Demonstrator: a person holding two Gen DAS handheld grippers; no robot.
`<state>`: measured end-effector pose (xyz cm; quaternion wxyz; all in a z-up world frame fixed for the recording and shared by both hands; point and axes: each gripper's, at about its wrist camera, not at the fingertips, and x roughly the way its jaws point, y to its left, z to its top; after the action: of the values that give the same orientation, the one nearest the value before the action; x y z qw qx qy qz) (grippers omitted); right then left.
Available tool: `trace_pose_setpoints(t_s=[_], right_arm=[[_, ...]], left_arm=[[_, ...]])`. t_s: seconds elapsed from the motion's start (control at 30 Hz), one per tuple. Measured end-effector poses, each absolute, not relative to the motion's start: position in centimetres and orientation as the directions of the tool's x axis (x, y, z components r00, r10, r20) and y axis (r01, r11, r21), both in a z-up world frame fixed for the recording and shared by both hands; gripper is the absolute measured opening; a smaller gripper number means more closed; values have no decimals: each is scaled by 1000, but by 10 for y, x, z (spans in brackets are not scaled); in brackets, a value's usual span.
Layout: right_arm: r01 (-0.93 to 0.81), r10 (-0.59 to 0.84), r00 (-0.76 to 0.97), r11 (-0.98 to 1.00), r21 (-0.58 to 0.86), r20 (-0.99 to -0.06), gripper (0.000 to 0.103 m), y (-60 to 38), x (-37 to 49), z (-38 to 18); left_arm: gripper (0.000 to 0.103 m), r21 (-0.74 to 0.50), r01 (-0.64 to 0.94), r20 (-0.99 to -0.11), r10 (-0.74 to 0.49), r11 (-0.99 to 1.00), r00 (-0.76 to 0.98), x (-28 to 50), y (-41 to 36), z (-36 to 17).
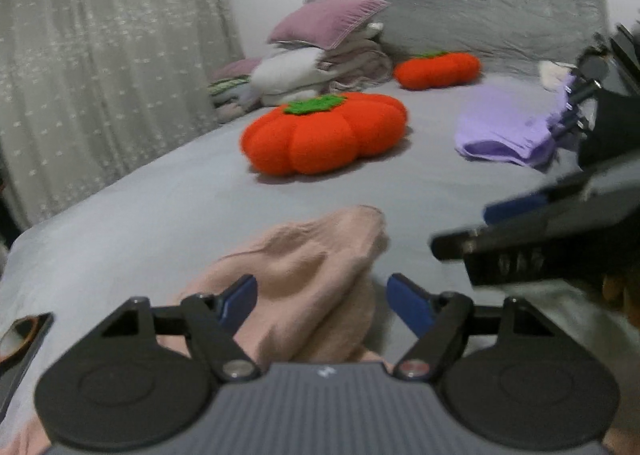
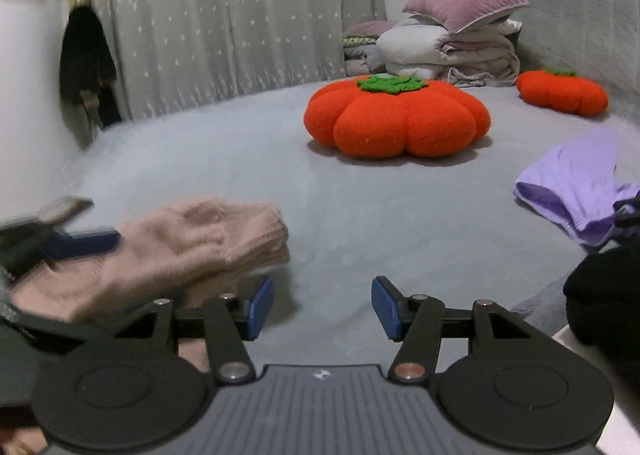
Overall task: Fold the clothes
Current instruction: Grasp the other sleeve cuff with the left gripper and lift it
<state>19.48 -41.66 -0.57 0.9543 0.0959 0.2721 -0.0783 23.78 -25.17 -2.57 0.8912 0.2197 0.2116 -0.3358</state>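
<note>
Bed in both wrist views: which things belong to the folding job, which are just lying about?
Job: pink knit garment; purple garment.
Lying about: near pumpkin cushion; far pumpkin cushion; stacked bedding; mauve pillow.

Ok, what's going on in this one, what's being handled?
A person is folding clothes on a bed with a handheld tool in each hand. The left tool is open around a bunched pink knit garment lying on the sheet, pads not pressing it. The right tool is open over bare sheet, holding nothing. A purple garment lies folded off to the right, near two orange pumpkin cushions.
</note>
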Motion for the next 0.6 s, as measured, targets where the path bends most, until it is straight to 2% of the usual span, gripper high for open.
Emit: trace_pose_setpoints(t_s=[0.1, 0.17, 0.2, 0.23, 0.27, 0.4, 0.6], right_arm=[[181, -53, 856, 962, 203, -515, 56, -421, 197, -4], [179, -47, 857, 961, 211, -513, 56, -421, 199, -5], [179, -47, 857, 961, 210, -514, 56, -420, 201, -6], [180, -48, 855, 961, 210, -516, 56, -420, 202, -7], [182, -48, 854, 960, 211, -518, 56, -420, 202, -9], [168, -24, 855, 958, 234, -518, 56, -419, 205, -13], [90, 26, 869, 974, 209, -494, 58, -403, 208, -16]], left_arm=[[68, 312, 697, -547, -478, 645, 687, 242, -273, -41], [45, 347, 690, -562, -448, 635, 695, 245, -286, -50], [38, 354, 679, -569, -428, 643, 702, 248, -290, -54], [21, 328, 670, -568, -428, 666, 703, 251, -289, -53], [17, 294, 661, -566, -432, 690, 702, 253, -287, -51], [15, 161, 597, -509, -452, 786, 733, 257, -258, -36], [15, -142, 452, -379, -470, 881, 797, 254, -167, -3]])
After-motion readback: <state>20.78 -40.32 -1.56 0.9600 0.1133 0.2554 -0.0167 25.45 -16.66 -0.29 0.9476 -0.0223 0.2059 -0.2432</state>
